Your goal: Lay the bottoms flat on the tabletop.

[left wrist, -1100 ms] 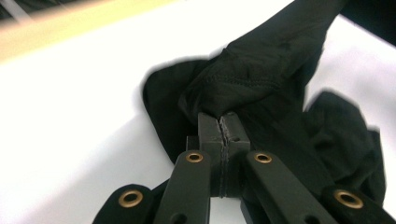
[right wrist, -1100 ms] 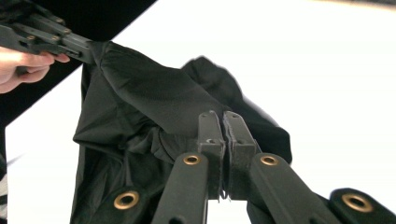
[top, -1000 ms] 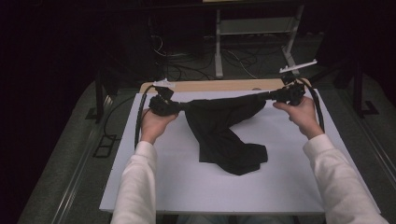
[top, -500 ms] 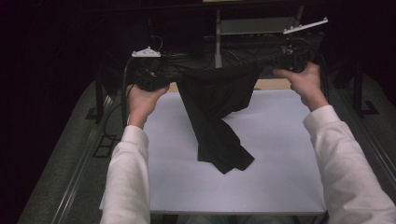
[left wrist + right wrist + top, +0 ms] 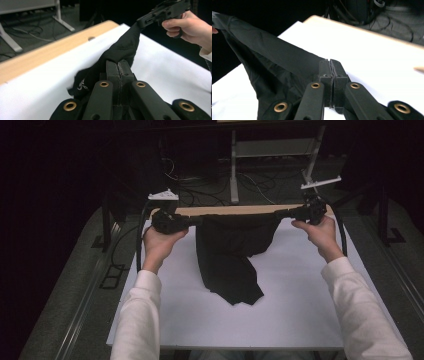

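1. The white sheet (image 5: 300, 310) covering the table is the landmark here; a strip of bare wooden edge (image 5: 235, 210) shows along its far side.
2. The black garment (image 5: 230, 255) hangs over the far half of the sheet, its top edge stretched level above the sheet's far border and its lower end trailing down to rest near the sheet's middle.
3. The left gripper (image 5: 187, 221) holds the garment's top corner above the sheet's far left part; in the left gripper view its jaws are pressed together with the cloth (image 5: 120, 52) bunched between them.
4. The right gripper (image 5: 287, 213) holds the opposite corner above the sheet's far right part; in the right gripper view its jaws are likewise closed flat on the fabric (image 5: 277, 62).
5. Judged step: the garment is lifted and spread by two corners, ready to be laid out.
6. The next move likely calls for lowering both grippers evenly towards the sheet, keeping tension so the cloth lands flat, not folded on its trailing end.
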Available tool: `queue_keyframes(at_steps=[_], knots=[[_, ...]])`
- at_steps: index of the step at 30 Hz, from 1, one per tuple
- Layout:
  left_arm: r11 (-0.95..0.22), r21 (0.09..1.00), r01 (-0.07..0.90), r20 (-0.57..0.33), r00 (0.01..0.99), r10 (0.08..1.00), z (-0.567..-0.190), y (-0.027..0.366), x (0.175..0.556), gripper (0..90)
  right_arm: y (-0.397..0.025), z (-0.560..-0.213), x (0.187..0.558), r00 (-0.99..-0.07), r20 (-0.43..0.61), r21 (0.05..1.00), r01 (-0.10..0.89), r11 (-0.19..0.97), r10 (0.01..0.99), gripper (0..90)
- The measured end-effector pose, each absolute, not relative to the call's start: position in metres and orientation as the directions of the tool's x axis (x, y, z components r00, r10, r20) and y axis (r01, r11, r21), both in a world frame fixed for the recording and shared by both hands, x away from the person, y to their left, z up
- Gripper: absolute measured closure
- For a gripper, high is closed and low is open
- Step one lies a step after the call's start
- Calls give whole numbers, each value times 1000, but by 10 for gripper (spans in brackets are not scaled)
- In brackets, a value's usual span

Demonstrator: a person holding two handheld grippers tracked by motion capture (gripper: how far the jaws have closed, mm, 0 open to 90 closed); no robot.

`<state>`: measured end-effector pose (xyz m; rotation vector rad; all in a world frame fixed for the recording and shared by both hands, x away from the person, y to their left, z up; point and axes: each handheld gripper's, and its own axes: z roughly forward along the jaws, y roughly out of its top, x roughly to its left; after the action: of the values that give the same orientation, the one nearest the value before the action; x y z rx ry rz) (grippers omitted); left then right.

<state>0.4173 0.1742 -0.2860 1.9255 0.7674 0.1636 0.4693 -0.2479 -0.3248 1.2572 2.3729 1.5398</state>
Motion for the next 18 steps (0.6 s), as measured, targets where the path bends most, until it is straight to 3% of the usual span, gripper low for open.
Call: queue_keyframes(at_steps=[3, 12, 13, 15, 18], knots=[[-292, 846, 447, -233, 801, 552, -294, 162, 417, 893, -261, -352, 466, -640, 406, 754, 638, 156, 652, 877], [-341, 852, 397, -252, 882, 399, -297, 99, 396, 893, -291, -355, 453, -602, 385, 754, 642, 138, 699, 875], [-317, 859, 402, -291, 893, 344, -313, 79, 386, 893, -301, -366, 442, -578, 403, 753, 650, 102, 710, 873], [-324, 854, 407, -305, 896, 322, -324, 67, 380, 893, -307, -383, 431, -536, 425, 718, 690, 88, 730, 859], [-405, 815, 416, -325, 905, 275, -373, 21, 356, 893, -318, -409, 406, -462, 412, 676, 733, 76, 786, 779]])
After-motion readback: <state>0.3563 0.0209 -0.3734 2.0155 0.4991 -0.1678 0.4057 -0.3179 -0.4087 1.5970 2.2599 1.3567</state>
